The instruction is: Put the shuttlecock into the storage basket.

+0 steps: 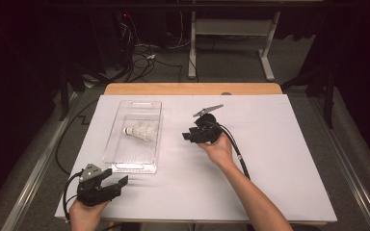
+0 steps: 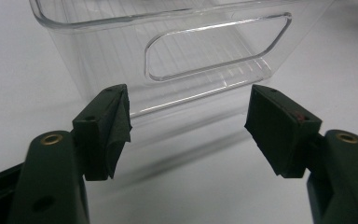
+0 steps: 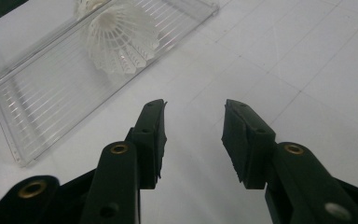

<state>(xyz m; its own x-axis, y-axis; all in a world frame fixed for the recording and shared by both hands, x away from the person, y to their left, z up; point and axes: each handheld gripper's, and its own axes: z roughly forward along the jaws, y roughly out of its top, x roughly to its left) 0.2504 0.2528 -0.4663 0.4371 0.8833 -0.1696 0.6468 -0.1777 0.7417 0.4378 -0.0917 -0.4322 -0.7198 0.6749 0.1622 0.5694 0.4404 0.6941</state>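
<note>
Judging progress: shuttlecock (image 1: 140, 131) lay on its side inside clear tray (image 1: 118, 156), so placing looked done; only pulling back appeared left. Right gripper (image 1: 191, 134) hung beside tray, jaws apart, empty. Left gripper (image 1: 116, 182) released too, near tray's handle end. White table (image 1: 270, 159); dark room w/ floor cables (image 1: 147, 55) behind.

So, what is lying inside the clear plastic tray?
Inside the clear plastic tray lies one white shuttlecock on its side. The tray is transparent and has no lid, so nothing inside it is covered.
</note>
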